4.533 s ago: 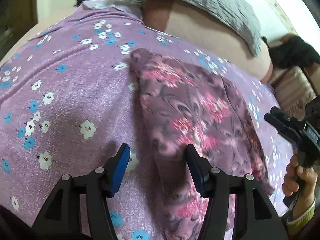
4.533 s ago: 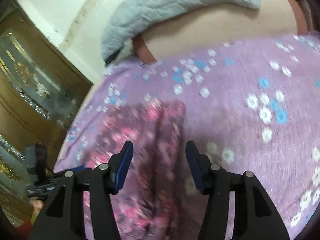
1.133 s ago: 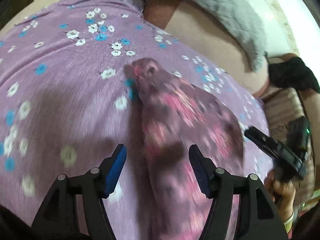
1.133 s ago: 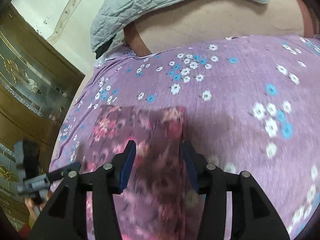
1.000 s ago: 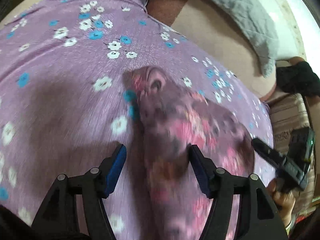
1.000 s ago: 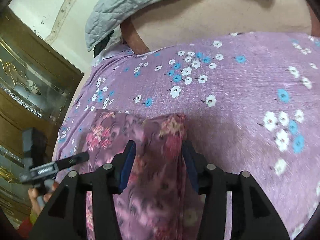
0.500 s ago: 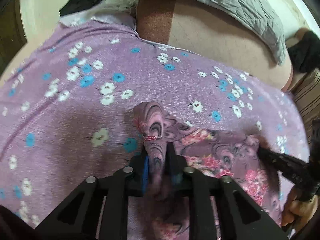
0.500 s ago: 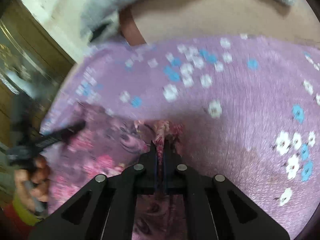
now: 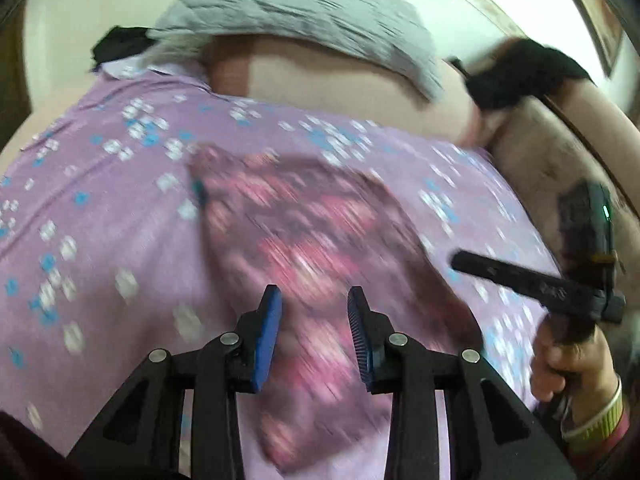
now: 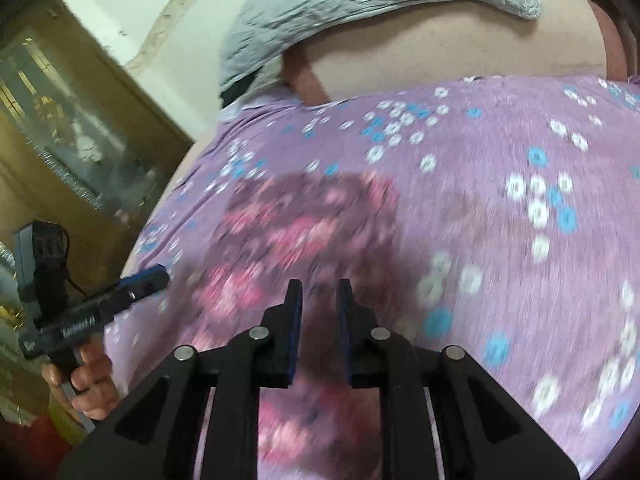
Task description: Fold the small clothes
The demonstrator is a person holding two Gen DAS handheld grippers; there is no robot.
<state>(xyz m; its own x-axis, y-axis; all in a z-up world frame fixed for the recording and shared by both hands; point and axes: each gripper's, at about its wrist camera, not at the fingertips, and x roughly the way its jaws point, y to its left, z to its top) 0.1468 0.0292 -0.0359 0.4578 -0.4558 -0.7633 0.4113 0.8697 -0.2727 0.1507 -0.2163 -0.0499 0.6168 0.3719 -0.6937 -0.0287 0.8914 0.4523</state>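
Observation:
A small dark mauve garment with pink flowers point(image 9: 312, 240) lies flat on the purple flowered bedsheet point(image 9: 100, 220). It also shows in the right wrist view point(image 10: 304, 224). My left gripper point(image 9: 314, 312) is open and empty above the garment's near part. My right gripper point(image 10: 319, 300) is open with a narrow gap, empty, above the garment's near right part. The right gripper shows at the right of the left wrist view point(image 9: 520, 276). The left gripper shows at the left of the right wrist view point(image 10: 100, 304). Both views are motion-blurred.
A grey quilted pillow point(image 9: 304, 12) lies on a tan bolster point(image 9: 340, 84) at the head of the bed. A dark cloth point(image 9: 524, 68) lies at the back right. A wooden cabinet with glass point(image 10: 68, 136) stands left of the bed.
Both grippers were shut on the garment's far corners half a second ago. They have let go, opened and drawn back. The garment now lies folded flat on the sheet.

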